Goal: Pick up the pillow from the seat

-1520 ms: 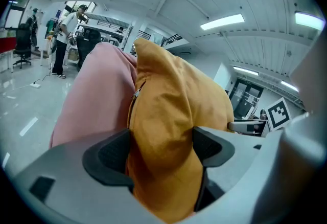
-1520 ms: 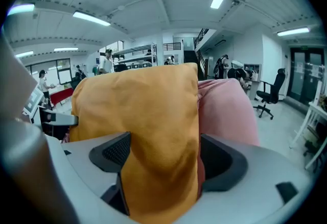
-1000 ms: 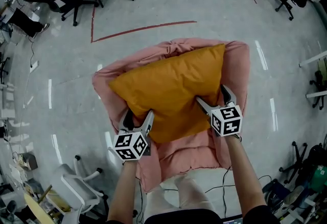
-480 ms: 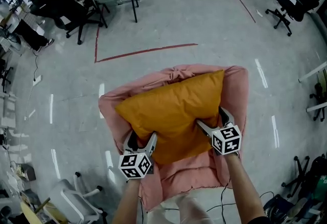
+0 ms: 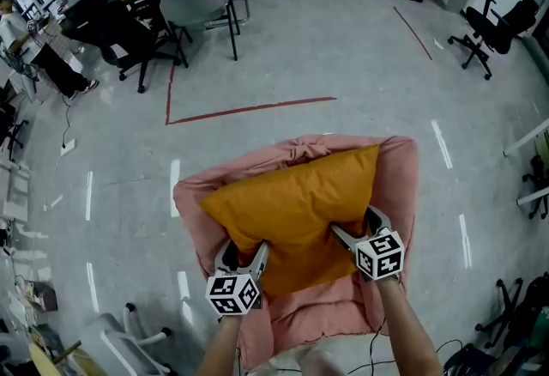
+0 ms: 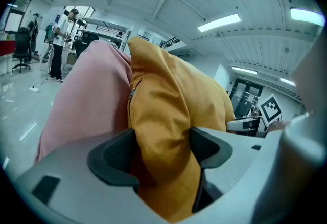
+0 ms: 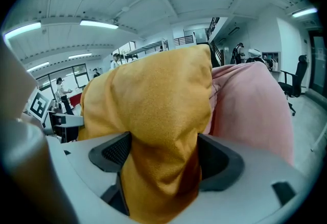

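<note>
Across the head view spread a grey floor (image 5: 343,48) marked with a red line (image 5: 249,110), with office chairs (image 5: 210,1) at its far edge. Near the bottom stood the seat (image 5: 399,185), draped in pink cloth. The orange pillow (image 5: 296,198) lay on it, slanting from the back right corner towards the front left. Only this view showed both claws together. The left claw (image 5: 243,251) was at the pillow's near left edge and the right claw (image 5: 353,224) at its near right edge.

The left gripper view added what the head view lacked: a ceiling (image 6: 219,22) with strip lights and a person (image 6: 59,44) standing far off. In it the pillow (image 6: 173,100) bulged up between the pads, with the seat (image 6: 87,100) just to its left. The left claw (image 6: 161,149) had just been closing. Its jaws stood wide apart yet pressed on the pillow's fold from both sides.

The right gripper view showed the right claw (image 7: 161,154) likewise clamped on a bunched fold of the pillow (image 7: 153,100), with the seat (image 7: 250,110) to its right.
</note>
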The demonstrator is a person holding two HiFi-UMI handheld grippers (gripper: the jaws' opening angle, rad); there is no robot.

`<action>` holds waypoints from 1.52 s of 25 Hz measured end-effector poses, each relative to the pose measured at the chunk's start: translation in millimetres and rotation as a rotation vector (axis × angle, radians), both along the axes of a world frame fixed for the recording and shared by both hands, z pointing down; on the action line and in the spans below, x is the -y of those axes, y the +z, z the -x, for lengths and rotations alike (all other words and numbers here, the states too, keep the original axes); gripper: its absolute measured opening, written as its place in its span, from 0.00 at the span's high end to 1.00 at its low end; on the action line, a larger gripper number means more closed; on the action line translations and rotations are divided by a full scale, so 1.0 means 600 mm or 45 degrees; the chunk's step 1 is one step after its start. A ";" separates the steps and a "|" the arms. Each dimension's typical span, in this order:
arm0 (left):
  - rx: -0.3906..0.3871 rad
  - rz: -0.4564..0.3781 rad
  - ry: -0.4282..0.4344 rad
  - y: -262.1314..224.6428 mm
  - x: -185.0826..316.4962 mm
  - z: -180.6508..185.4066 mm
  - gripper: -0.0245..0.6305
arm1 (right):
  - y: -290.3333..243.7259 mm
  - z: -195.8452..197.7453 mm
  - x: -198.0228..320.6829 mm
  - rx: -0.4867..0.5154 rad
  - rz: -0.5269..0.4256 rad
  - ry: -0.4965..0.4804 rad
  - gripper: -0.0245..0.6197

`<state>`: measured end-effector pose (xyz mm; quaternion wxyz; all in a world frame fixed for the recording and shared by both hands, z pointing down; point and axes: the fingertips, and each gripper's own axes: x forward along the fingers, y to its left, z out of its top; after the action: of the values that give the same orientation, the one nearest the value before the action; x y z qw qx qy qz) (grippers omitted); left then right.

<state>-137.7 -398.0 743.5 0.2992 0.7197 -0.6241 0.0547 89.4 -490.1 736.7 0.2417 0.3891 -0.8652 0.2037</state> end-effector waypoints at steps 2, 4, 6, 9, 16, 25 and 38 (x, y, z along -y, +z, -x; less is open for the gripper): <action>0.001 0.009 0.003 -0.002 0.005 -0.001 0.45 | -0.004 0.004 0.000 -0.001 0.013 -0.014 0.32; 0.000 0.031 0.006 -0.001 0.007 -0.002 0.47 | -0.006 0.008 -0.003 -0.006 0.015 -0.022 0.37; -0.009 0.061 0.011 0.000 0.006 -0.002 0.51 | -0.008 0.013 -0.007 -0.009 0.012 -0.023 0.42; -0.018 0.081 0.019 0.000 0.005 -0.004 0.55 | -0.009 0.017 -0.015 -0.016 0.021 -0.016 0.50; -0.007 0.065 0.018 -0.001 -0.003 -0.019 0.68 | -0.008 0.023 -0.037 -0.048 0.050 -0.012 0.70; -0.060 0.090 0.041 -0.016 -0.021 -0.028 0.73 | -0.023 0.023 -0.061 -0.034 0.049 0.000 0.79; -0.100 0.019 0.086 -0.084 -0.055 -0.027 0.74 | -0.099 0.027 -0.104 0.022 -0.046 0.026 0.79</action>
<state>-121.4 -365.1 693.4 0.3268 0.7398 -0.5867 0.0411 73.2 -427.6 677.2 0.2250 0.4004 -0.8669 0.1937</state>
